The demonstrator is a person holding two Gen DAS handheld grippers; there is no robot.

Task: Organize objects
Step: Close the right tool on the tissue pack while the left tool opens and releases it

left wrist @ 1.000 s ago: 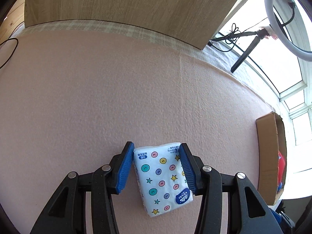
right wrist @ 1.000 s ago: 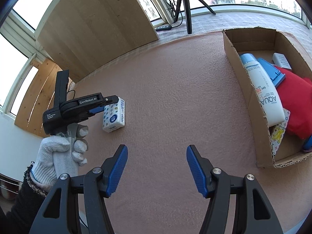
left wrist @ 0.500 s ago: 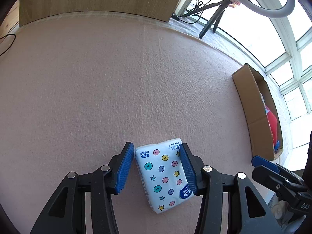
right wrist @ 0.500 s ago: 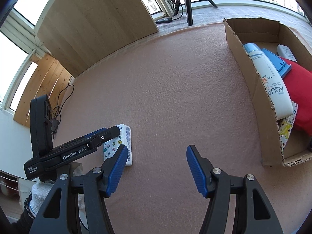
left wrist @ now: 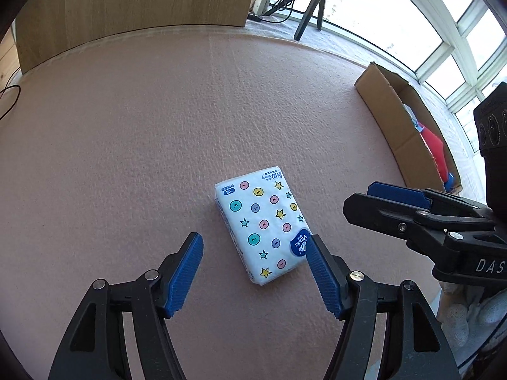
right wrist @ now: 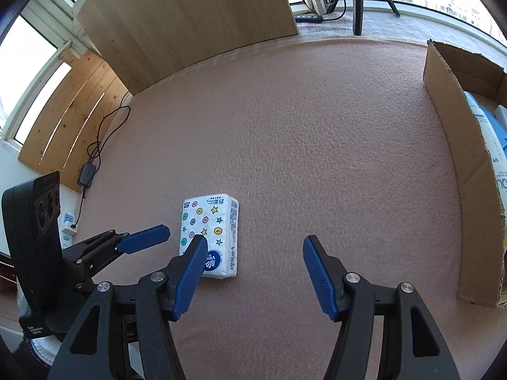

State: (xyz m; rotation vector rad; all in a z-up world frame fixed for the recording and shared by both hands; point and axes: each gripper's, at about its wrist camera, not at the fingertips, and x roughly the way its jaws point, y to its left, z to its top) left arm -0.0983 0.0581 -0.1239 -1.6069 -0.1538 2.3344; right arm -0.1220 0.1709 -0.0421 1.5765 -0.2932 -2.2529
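A white tissue pack [left wrist: 263, 224] printed with coloured dots and stars lies flat on the pink cloth [left wrist: 142, 133]. My left gripper [left wrist: 253, 242] is open. The pack's near end sits between its blue tips, close to the right one, and nothing is gripped. In the right wrist view the same pack [right wrist: 210, 231] lies just ahead of my open right gripper [right wrist: 253, 243], partly hidden behind its left finger. A blue finger of the left gripper [right wrist: 145, 242] points at the pack from the left. A cardboard box [right wrist: 456, 158] stands at the right with a sunscreen bottle [right wrist: 497, 164] inside.
A wooden board [left wrist: 142, 0] leans at the back, with a tripod [left wrist: 310, 9] beside it. A cable and adapter [right wrist: 87, 174] hang off the cloth's left edge. The box [left wrist: 389, 120] also holds red and blue items. A gloved hand [left wrist: 459, 319] holds the right gripper.
The left gripper has opened and drawn back, leaving the tissue pack lying on the cloth. The right gripper has moved in closer to the pack.
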